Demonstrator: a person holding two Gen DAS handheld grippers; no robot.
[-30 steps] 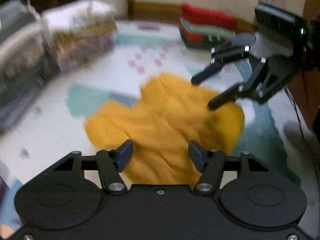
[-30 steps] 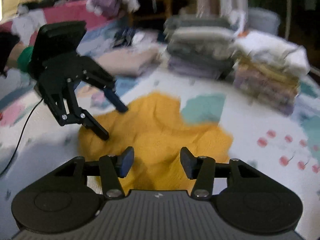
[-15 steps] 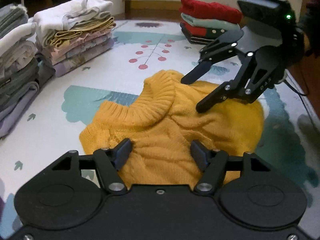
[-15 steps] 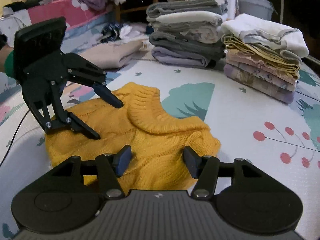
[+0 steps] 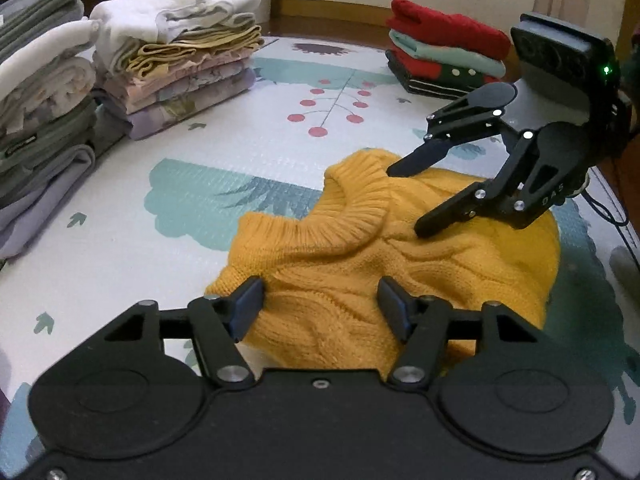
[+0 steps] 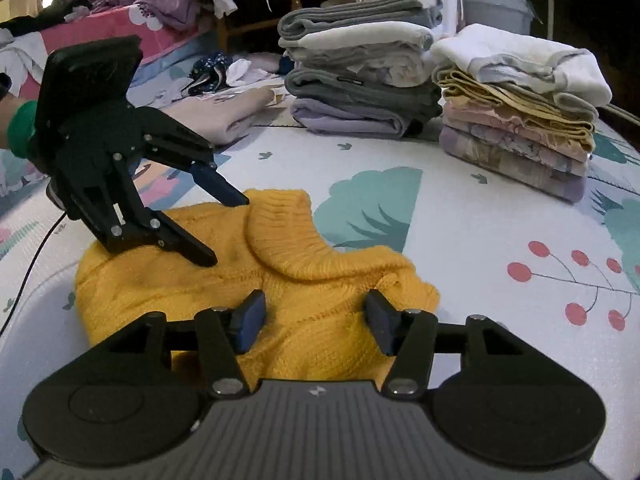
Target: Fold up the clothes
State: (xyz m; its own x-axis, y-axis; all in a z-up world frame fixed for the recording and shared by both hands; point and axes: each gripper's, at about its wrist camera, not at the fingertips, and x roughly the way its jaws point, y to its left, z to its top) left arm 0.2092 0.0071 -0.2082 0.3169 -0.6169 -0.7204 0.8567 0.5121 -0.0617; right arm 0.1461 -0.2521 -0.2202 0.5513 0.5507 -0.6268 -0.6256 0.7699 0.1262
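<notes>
Two low, close wrist views — facing each other across the yellow sweater [image 5: 360, 264].

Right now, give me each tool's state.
Left tool: open, holding nothing, over the yellow sweater.
Right tool: open, holding nothing, over the same sweater.

The sweater [image 5: 400, 264] is mustard yellow, with a ribbed collar and cable knit. The mat [image 5: 248, 148] is white with teal trees and red berries. One stack [image 5: 444, 56] shows red, mint and black with white dots. The pile [image 6: 520, 112] has white, beige, pink and lilac layers. Both grippers are black.
</notes>
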